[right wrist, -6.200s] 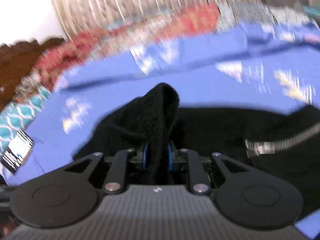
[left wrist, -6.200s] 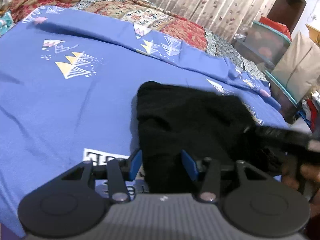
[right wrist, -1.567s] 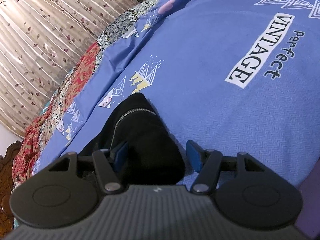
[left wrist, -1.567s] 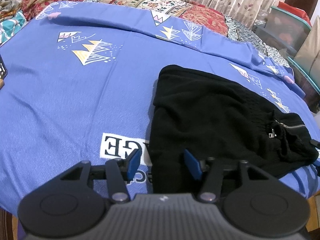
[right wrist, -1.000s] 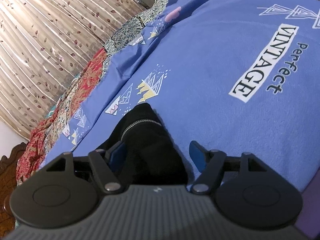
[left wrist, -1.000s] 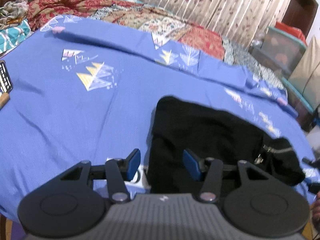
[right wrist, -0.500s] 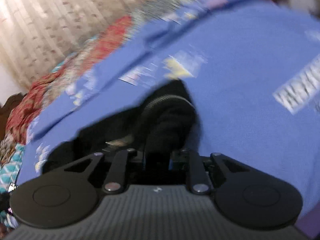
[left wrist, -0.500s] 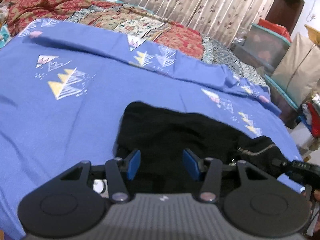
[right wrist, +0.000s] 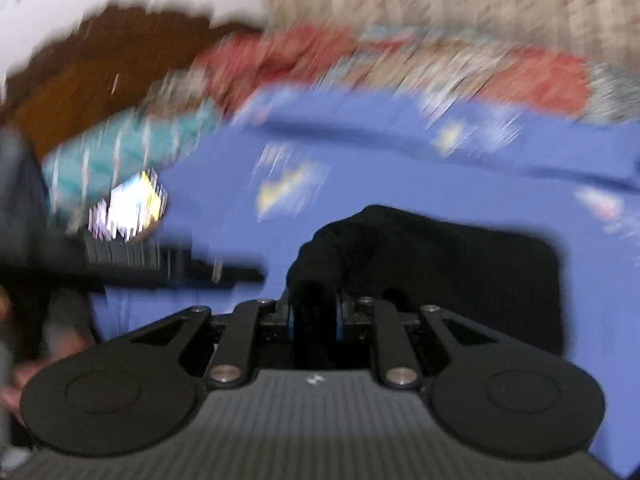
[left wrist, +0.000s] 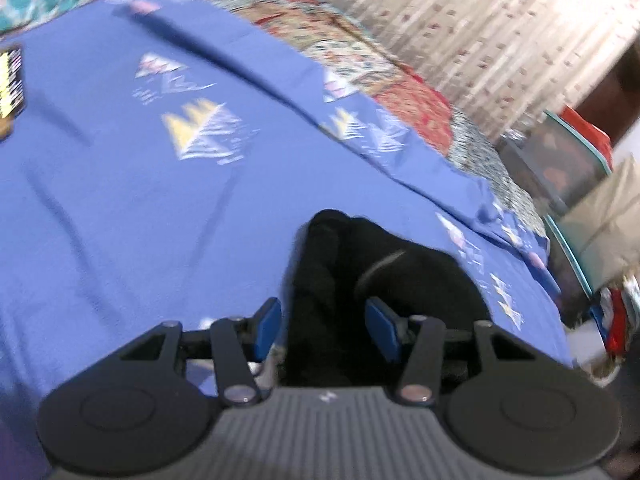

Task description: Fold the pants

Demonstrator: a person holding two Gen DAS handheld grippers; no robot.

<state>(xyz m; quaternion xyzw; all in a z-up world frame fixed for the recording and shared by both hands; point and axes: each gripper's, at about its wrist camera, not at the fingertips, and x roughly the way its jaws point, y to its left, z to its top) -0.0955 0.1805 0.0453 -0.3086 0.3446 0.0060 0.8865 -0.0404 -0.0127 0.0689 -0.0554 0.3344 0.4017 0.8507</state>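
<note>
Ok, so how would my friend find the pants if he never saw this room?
Look at the big blue bedsheet with little triangle drawings. Near its front edge lies one dark heap, the black pants, with a silvery zipper line showing. It's the only black thing on the blue.

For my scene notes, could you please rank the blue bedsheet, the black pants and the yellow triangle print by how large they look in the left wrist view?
1. Blue bedsheet, covering most of the view.
2. Black pants, though nearness to the camera enlarges them.
3. Yellow triangle print, clearly smallest.
</note>
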